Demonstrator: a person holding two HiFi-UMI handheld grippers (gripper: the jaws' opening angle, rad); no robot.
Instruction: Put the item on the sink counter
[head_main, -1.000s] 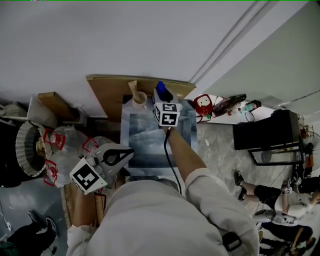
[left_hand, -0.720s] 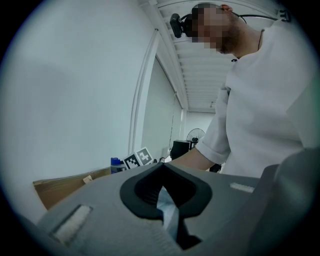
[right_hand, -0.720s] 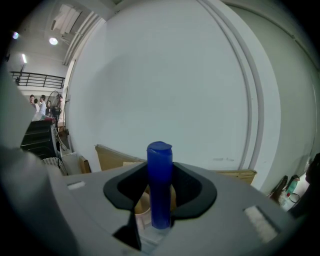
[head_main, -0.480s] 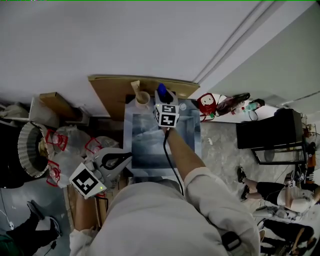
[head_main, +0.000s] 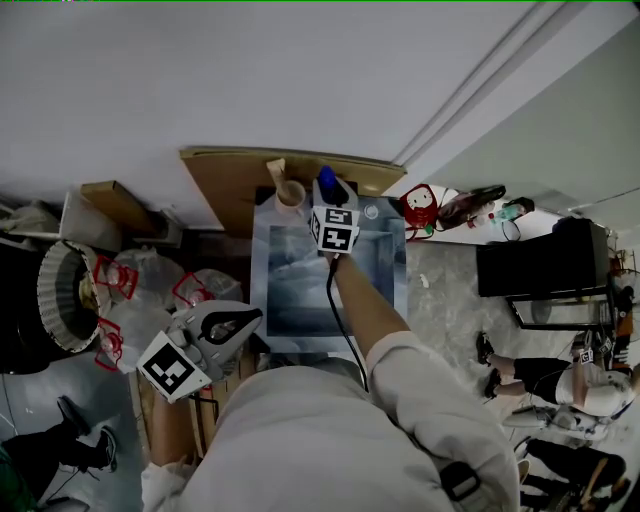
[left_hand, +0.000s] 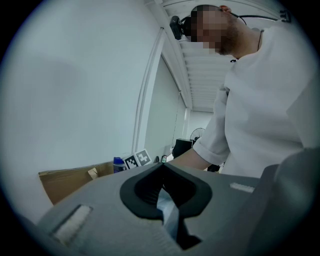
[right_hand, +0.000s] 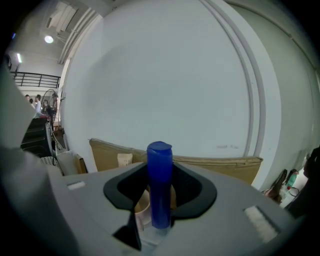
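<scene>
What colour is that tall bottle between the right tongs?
The bottle is solid blue, cap included; the right gripper view shows it best.

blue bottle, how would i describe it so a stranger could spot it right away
Find the steel sink below the brown cardboard sheet against the white wall. At its far edge the right gripper is shut on the blue bottle, held upright. It is the only deep-blue thing there, beside a pale cup.

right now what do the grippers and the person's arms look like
The left gripper and right gripper are grey shells, black-lined opening at the jaws, each with a white cube of black square markers. A black cable runs from the right one along the forearm. White short-sleeved shirt.
</scene>
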